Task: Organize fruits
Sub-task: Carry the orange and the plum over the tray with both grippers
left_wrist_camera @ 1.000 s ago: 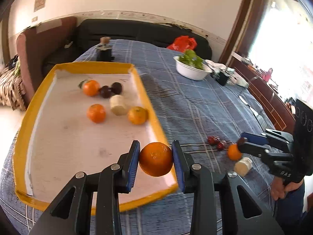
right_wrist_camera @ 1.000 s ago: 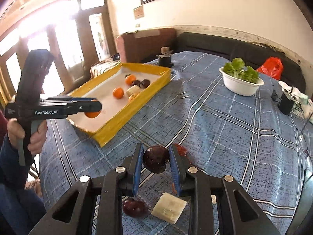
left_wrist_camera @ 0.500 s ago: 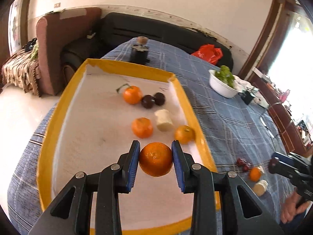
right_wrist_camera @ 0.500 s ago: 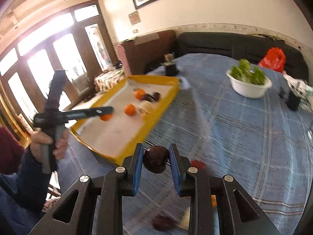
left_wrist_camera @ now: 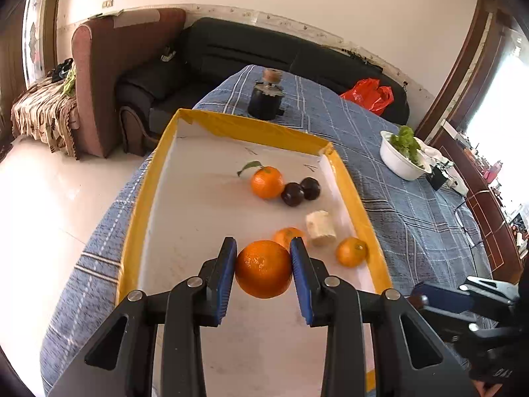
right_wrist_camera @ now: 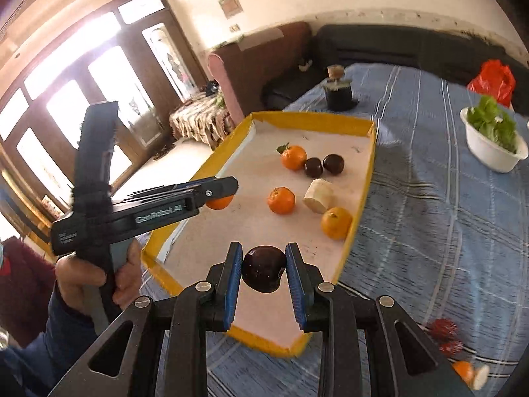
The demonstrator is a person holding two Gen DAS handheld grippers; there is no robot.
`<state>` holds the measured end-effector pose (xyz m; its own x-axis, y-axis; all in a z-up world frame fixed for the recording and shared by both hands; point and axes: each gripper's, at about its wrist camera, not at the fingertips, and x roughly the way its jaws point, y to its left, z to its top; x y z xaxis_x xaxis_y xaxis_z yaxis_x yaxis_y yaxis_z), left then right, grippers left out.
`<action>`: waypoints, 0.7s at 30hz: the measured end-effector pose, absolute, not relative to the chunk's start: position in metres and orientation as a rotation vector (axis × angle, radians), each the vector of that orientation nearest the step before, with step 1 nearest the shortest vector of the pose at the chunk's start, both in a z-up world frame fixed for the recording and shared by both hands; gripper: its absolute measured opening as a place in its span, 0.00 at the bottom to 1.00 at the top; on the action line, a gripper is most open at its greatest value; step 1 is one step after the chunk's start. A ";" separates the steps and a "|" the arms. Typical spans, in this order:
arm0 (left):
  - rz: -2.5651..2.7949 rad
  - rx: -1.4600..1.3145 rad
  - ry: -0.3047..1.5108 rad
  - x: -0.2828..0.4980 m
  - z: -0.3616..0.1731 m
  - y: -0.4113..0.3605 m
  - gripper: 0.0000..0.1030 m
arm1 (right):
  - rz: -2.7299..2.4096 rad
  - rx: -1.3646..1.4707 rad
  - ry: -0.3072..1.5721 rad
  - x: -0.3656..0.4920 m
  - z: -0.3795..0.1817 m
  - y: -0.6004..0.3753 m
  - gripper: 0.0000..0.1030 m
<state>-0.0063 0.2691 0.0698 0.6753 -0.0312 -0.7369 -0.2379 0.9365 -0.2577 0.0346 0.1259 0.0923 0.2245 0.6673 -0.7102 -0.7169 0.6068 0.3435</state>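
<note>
My left gripper (left_wrist_camera: 263,273) is shut on an orange (left_wrist_camera: 263,274) and holds it above the near half of the yellow-rimmed tray (left_wrist_camera: 251,124). In the tray lie three oranges (left_wrist_camera: 267,182), two dark plums (left_wrist_camera: 292,194) and a pale banana piece (left_wrist_camera: 319,228). My right gripper (right_wrist_camera: 264,269) is shut on a dark plum (right_wrist_camera: 264,268) above the tray's near end (right_wrist_camera: 264,342). The left gripper also shows in the right wrist view (right_wrist_camera: 228,187), over the tray's left side.
The tray sits on a blue plaid cloth (left_wrist_camera: 396,205). A white bowl of greens (left_wrist_camera: 401,155), a black jar (left_wrist_camera: 266,97) and a red bag (left_wrist_camera: 368,94) stand beyond. Red fruits (right_wrist_camera: 444,335), an orange and a banana piece (right_wrist_camera: 469,372) lie on the cloth, right of the tray.
Both grippers have moved toward the tray with their fruit. The left one went from the tray's near edge to over its floor. The right one rose from the cloth to the tray's near end.
</note>
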 end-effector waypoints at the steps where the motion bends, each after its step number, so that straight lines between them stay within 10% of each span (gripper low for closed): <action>1: 0.122 -0.353 0.833 -0.003 0.069 0.273 0.31 | 0.946 -0.060 0.953 0.037 0.090 0.130 0.29; 21: 0.119 -0.369 0.963 0.052 0.036 0.275 0.31 | 0.816 -0.151 1.068 0.082 0.044 0.177 0.29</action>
<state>0.0520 0.2746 0.0361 0.5699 -0.0634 -0.8193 -0.2615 0.9312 -0.2540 0.0816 0.1772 0.0440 0.2261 0.5197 -0.8239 -0.6581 0.7051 0.2642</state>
